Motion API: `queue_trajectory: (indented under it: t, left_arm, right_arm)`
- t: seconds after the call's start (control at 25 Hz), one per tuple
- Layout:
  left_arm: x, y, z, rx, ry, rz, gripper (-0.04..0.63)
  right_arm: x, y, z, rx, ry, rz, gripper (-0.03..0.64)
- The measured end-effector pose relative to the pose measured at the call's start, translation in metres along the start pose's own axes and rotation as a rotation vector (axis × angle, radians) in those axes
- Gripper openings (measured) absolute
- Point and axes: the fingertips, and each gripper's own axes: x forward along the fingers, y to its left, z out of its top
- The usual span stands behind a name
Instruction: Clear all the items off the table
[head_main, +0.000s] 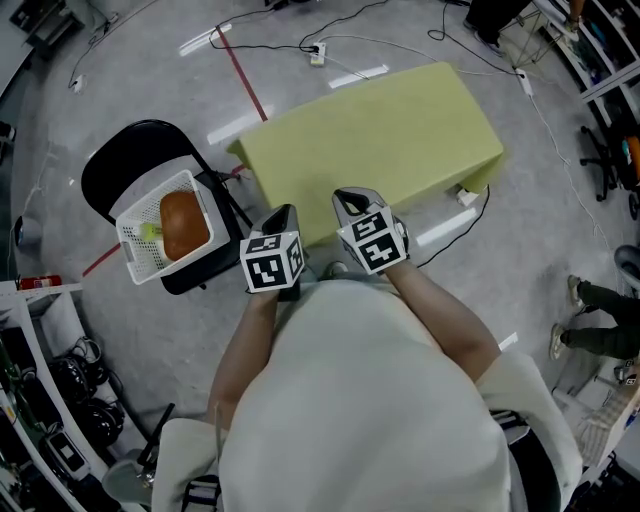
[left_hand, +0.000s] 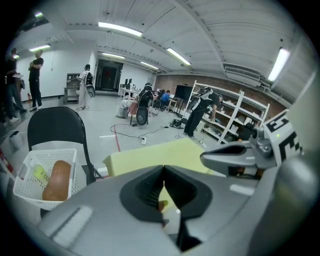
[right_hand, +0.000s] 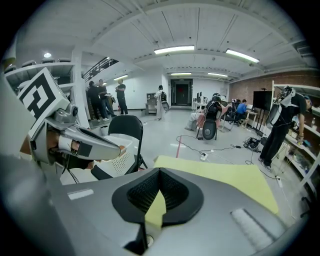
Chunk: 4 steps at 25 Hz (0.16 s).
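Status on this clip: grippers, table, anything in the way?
Left gripper, right gripper shut, empty. Yellow-green table top bare. Brown rounded item in white plastic basket on black folding chair. Nothing in the way.

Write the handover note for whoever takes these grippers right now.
Left gripper: shut, empty, at the table's near edge.
Right gripper: shut, empty, beside the left one.
Things: the brown item and a small yellow-green item lie in the basket on the chair, left of the table.
Done: nothing shows on the table top.
Left: apparently nothing; the job looks finished.
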Motion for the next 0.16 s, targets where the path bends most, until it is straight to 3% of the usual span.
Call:
queue_trajectory:
  t: [0.16]
  left_arm:
    - [-0.0011,-0.0016,-0.0023,-0.001,0.002,0.001,0.009]
  right_arm:
    - [-0.0023,0.0001,-0.0021,-0.003,-0.003,0.002,-0.003]
